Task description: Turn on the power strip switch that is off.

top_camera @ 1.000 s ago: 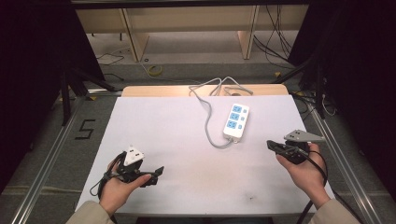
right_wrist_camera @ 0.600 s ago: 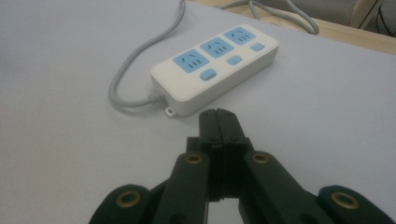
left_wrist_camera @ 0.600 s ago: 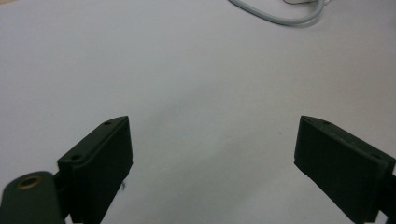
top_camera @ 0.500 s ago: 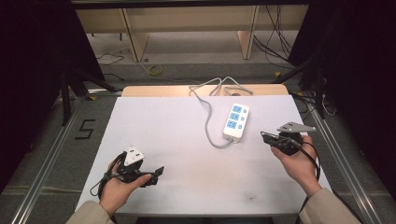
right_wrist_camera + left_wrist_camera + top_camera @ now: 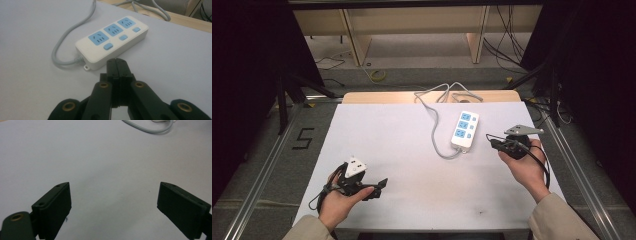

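Right tongs fully closed, empty, just beside power strip, left tongs wide open, empty, above tabletop

The left gripper sits near left, jaws spread wide, level with the table. The right gripper sits right, farther off, jaws pressed together, pointing left.

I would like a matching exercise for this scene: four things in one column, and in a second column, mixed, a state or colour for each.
1. left gripper
2. right gripper
3. power strip
4. cable of the strip

a. grey, curved on the table
b. jaws shut, empty, close to the strip
c. white with blue sockets
d. jaws wide open over bare table

Pairs: 1-d, 2-b, 3-c, 4-a
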{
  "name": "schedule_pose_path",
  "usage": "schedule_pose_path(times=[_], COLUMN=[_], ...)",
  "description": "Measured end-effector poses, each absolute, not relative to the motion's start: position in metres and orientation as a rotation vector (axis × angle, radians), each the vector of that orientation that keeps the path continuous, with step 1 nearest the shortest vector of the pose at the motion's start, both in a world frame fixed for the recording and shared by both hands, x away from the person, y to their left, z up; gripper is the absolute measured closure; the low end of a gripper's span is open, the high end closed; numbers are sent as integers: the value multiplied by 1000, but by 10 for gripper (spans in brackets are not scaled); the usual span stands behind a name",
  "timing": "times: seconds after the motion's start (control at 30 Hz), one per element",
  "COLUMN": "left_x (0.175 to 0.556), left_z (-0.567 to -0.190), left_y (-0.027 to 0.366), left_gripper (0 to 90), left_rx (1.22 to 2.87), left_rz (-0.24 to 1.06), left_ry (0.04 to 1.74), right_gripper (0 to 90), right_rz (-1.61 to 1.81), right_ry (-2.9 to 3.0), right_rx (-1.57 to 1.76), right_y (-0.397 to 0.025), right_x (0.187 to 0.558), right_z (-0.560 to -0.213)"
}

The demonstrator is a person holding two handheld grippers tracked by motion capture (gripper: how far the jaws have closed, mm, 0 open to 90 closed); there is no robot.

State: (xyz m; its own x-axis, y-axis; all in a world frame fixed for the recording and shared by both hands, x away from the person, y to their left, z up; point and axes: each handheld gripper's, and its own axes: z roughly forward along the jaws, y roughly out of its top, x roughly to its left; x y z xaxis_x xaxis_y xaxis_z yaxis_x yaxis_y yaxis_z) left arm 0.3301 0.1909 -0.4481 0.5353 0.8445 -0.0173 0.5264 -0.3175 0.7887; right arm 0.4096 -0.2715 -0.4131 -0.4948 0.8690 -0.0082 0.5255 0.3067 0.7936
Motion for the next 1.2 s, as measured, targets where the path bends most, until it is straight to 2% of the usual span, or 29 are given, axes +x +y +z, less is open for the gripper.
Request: schedule_pose_path(times=[1.2], left_x=[330], left_z=[-448], left_y=[190], left_gripper=[122], left_rx=[1999], left_rz=[522], left_ry=[1106], right_gripper=[900], right_rz=[1015], right_ry=[2163], right_rx=[1253], right_y=[-255], right_x=[439], right_z=[-416])
